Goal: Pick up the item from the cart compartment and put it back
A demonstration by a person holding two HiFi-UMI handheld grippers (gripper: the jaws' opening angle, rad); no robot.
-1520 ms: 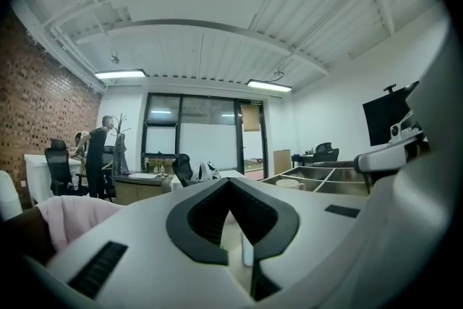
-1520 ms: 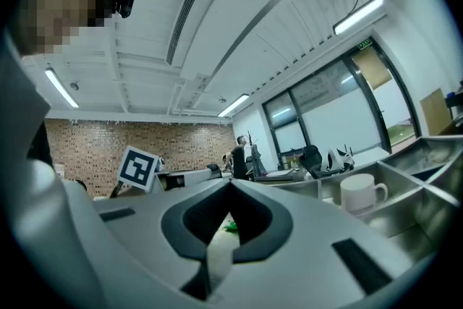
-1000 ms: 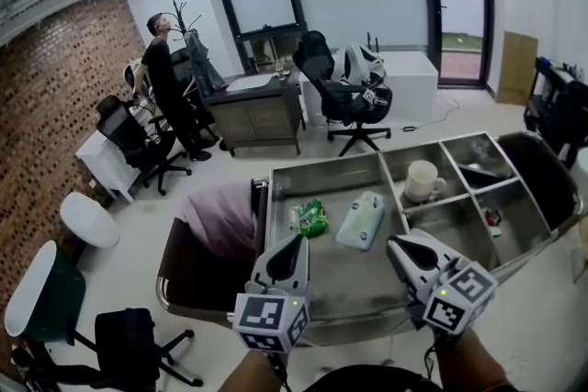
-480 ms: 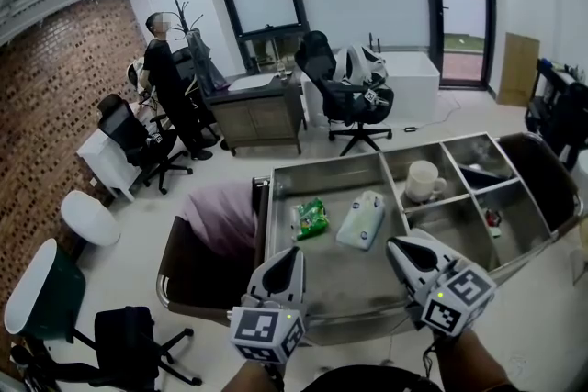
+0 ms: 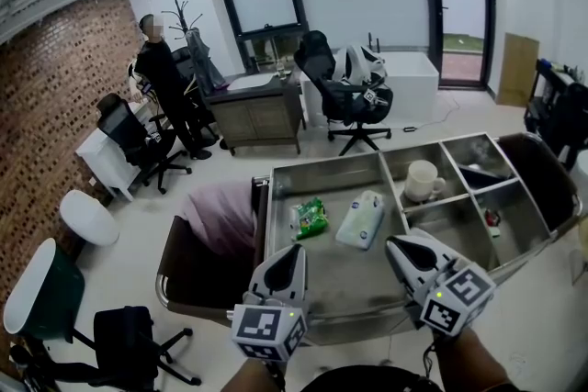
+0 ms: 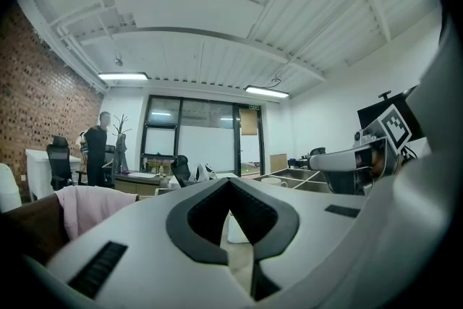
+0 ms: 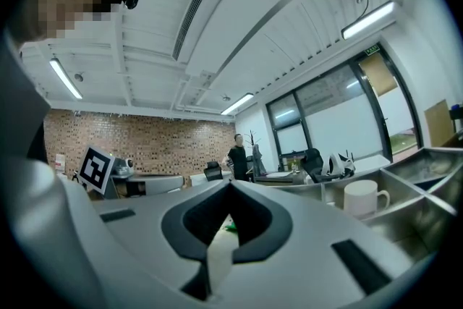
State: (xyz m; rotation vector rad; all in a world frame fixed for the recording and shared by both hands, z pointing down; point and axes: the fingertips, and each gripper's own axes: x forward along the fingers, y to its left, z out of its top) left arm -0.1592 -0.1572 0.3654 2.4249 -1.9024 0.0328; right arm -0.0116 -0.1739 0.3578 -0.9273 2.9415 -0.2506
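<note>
A steel cart tray (image 5: pixel 354 278) lies in front of me in the head view. Its large compartment holds a green packet (image 5: pixel 310 218) and a white-and-blue pouch (image 5: pixel 361 220). A white mug (image 5: pixel 423 180) stands in the smaller compartment behind, also visible in the right gripper view as the mug (image 7: pixel 363 197). My left gripper (image 5: pixel 292 251) hovers over the tray's near edge, shut and empty. My right gripper (image 5: pixel 398 245) hangs beside it to the right, also shut with nothing in it. Both point toward the pouch and packet without touching them. The green packet (image 7: pixel 230 226) peeks through the right jaws.
Two more small compartments sit at the tray's right, one with a small dark item (image 5: pixel 493 218). A pink cloth (image 5: pixel 220 214) drapes over a seat left of the cart. Office chairs (image 5: pixel 347 96) and a standing person (image 5: pixel 165 73) are far behind.
My left gripper has sunk slightly toward me. The right gripper has stayed put, and the person at the back has shifted a little.
</note>
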